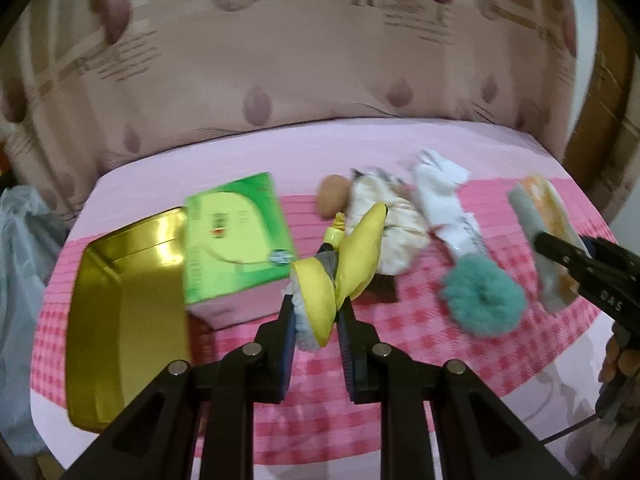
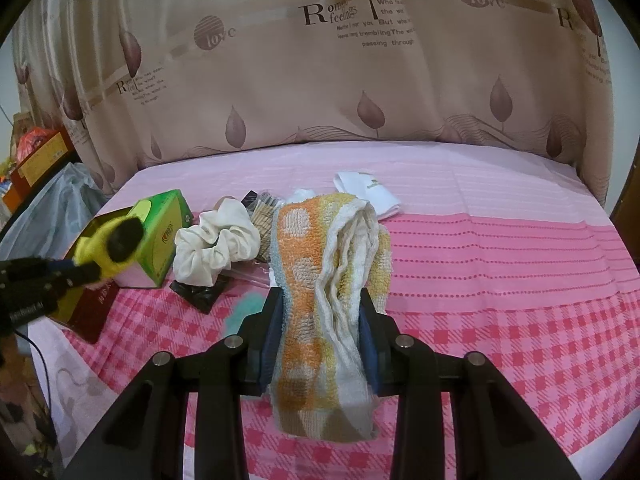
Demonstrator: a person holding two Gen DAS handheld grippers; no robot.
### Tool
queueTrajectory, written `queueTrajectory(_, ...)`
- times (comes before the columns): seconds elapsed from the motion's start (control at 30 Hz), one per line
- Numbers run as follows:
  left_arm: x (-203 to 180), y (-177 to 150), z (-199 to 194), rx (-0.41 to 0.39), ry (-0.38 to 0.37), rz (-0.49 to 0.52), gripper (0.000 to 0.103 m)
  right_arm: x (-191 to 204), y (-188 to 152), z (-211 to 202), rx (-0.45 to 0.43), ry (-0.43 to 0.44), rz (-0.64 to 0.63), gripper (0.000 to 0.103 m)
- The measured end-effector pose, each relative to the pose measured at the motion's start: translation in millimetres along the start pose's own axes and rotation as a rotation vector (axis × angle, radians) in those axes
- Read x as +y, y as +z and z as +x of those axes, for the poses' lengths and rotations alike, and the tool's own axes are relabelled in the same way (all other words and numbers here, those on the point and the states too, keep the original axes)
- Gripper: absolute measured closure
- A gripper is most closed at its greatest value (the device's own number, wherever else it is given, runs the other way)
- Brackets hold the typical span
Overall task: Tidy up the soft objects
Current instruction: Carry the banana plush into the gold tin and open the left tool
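Note:
My left gripper (image 1: pixel 316 304) is shut on a yellow soft toy (image 1: pixel 320 292) with grey and white parts, lifted above the pink bedspread. It hangs beside the green box (image 1: pixel 236 236) and the open gold tin (image 1: pixel 120 300). The right wrist view shows this toy (image 2: pixel 108 248) at the far left, in the left gripper (image 2: pixel 80 272). My right gripper (image 2: pixel 321 296) is shut on an orange, yellow and white towel (image 2: pixel 316 260) that droops over its fingers. On the bed lie a white scrunchie (image 2: pixel 216 248), a teal fluffy scrunchie (image 1: pixel 484 300) and a white folded cloth (image 2: pixel 366 192).
A patterned beige curtain (image 2: pixel 320 80) hangs along the bed's far edge. A black packet (image 2: pixel 196 292) and a striped item (image 2: pixel 264 208) lie near the white scrunchie. A grey plastic bag (image 2: pixel 52 208) and boxes sit off the bed's left side. Pink checked bedspread (image 2: pixel 500 320) spreads to the right.

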State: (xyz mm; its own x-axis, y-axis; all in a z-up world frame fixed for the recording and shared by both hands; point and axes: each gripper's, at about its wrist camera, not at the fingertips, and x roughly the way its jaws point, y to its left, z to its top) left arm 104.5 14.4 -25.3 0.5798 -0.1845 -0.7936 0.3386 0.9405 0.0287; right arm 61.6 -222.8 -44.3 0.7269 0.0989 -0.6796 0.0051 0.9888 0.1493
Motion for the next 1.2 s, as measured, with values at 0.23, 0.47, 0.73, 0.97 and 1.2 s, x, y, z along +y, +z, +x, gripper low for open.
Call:
queueTrajectory(0.23, 61, -4, -8, -0.011, 0.120, -0.090, 0.083, 2, 0, 1, -0.003, -0.014, -0.008, 0.071)
queueTrajectory(0.47, 126, -17, -7, 0.008, 0.229, -0.195, 0.083, 5, -1, 3, 0.004, -0.031, -0.023, 0.071)
queueTrajectory(0.73, 175, -38, 6, 0.046, 0.336, -0.285, 0.083, 12, -1, 5, 0.008, -0.045, -0.046, 0.071)
queueTrajectory(0.97, 199, -53, 16, 0.076, 0.362, -0.345, 0.083, 24, 0, 6, 0.007, -0.050, -0.073, 0.071)
queueTrajectory(1.2, 201, -54, 18, 0.077, 0.364, -0.349, 0.082, 46, 1, 4, 0.003, -0.035, -0.105, 0.071)
